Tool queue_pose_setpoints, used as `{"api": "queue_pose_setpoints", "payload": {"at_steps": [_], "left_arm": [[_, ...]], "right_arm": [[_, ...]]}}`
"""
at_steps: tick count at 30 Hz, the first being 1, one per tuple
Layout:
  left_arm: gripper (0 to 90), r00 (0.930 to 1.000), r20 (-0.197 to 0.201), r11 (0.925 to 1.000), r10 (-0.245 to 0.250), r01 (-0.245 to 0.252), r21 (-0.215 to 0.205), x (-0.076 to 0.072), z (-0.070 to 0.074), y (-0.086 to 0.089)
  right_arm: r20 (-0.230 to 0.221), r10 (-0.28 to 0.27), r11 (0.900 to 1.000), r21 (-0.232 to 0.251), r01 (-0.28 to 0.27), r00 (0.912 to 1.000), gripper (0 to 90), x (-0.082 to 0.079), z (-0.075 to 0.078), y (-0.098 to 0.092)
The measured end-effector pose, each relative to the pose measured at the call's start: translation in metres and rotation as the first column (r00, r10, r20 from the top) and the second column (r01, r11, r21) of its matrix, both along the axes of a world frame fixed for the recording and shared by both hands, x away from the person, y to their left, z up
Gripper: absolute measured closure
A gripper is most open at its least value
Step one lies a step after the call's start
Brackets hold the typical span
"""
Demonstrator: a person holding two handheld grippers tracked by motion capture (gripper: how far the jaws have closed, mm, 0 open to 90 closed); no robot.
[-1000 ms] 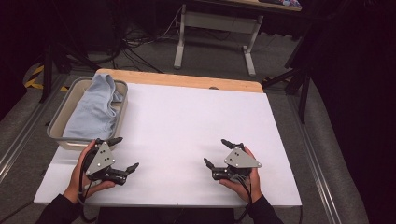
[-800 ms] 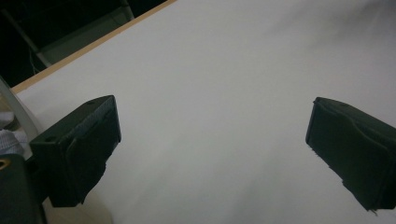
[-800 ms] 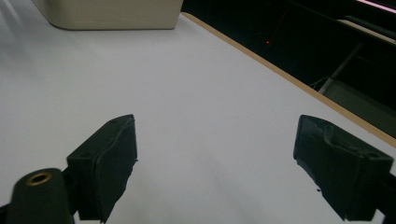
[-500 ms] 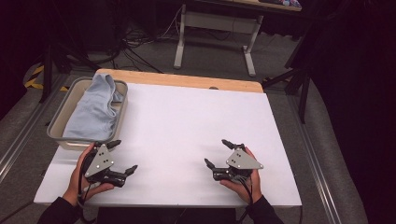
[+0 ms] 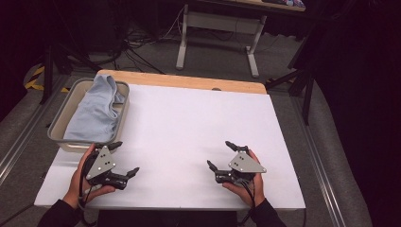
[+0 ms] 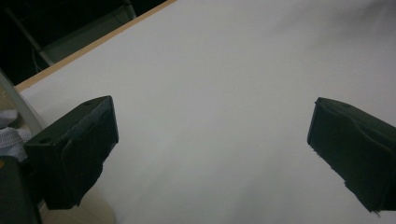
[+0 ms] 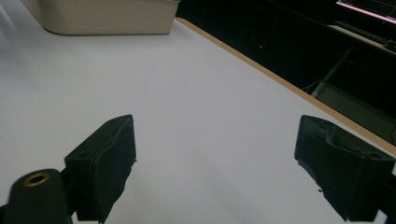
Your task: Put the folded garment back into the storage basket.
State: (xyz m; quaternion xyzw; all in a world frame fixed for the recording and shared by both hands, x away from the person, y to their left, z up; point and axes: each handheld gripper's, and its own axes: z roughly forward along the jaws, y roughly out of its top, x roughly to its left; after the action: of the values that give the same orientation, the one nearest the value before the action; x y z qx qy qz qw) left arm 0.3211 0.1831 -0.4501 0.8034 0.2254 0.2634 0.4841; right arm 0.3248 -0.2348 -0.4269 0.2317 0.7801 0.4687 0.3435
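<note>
A person's hands hold both grippers low over the white tabletop (image 5: 189, 127) near its front edge. My left gripper (image 5: 125, 157) is open, its jaws wide apart over bare white surface (image 6: 212, 140), just in front of the bin's near corner. My right gripper (image 5: 219, 153) is also open, with nothing between its jaws (image 7: 219, 154). A grey bin (image 5: 56, 128) stands at the table's left edge with a light blue cloth (image 5: 97, 111) bunched inside it. In the left gripper view the bin's rim (image 6: 14, 100) and a bit of the cloth (image 6: 9, 135) show at the far left.
The bin's side wall (image 7: 102, 16) lies far ahead in the right gripper view. A wooden strip (image 5: 189, 81) runs along the table's far edge. Beyond it are a desk frame (image 5: 217, 38) and cables on the floor.
</note>
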Motion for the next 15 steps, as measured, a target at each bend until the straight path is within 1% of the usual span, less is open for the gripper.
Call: {"api": "queue_pose_setpoints", "payload": {"at_steps": [3, 5, 10, 13, 15], "left_arm": [[2.8, 1.0000, 0.002, 1.0000, -0.002, 0.002, -0.006, -0.0008, 0.0003, -0.0011], [2.8, 1.0000, 0.007, 1.0000, -0.003, 0.003, 0.001, -0.0008, 0.0008, -0.0010], [2.8, 1.0000, 0.003, 0.9999, -0.001, 0.001, -0.011, -0.0006, 0.0010, -0.0002], [2.8, 1.0000, 0.005, 1.0000, -0.006, 0.006, 0.000, -0.0004, 0.0015, -0.0007], [2.8, 1.0000, 0.002, 1.0000, -0.006, 0.006, -0.002, -0.0003, 0.0015, -0.0014]], "right_arm": [[0.001, -0.002, 1.000, 0.004, 0.002, 1.0000, 12.6, -0.0001, 0.0006, -0.0001], [0.003, -0.005, 1.000, -0.001, 0.005, 1.0000, 12.4, -0.0001, 0.0004, 0.0003], [-0.001, -0.004, 1.000, -0.005, 0.004, 1.0000, 12.4, 0.0003, -0.0002, 0.0009], [-0.001, -0.001, 1.000, -0.006, 0.001, 1.0000, 12.4, 0.0002, -0.0001, 0.0011], [-0.003, -0.001, 1.000, -0.007, 0.001, 1.0000, 12.4, 0.0004, -0.0001, 0.0012]]}}
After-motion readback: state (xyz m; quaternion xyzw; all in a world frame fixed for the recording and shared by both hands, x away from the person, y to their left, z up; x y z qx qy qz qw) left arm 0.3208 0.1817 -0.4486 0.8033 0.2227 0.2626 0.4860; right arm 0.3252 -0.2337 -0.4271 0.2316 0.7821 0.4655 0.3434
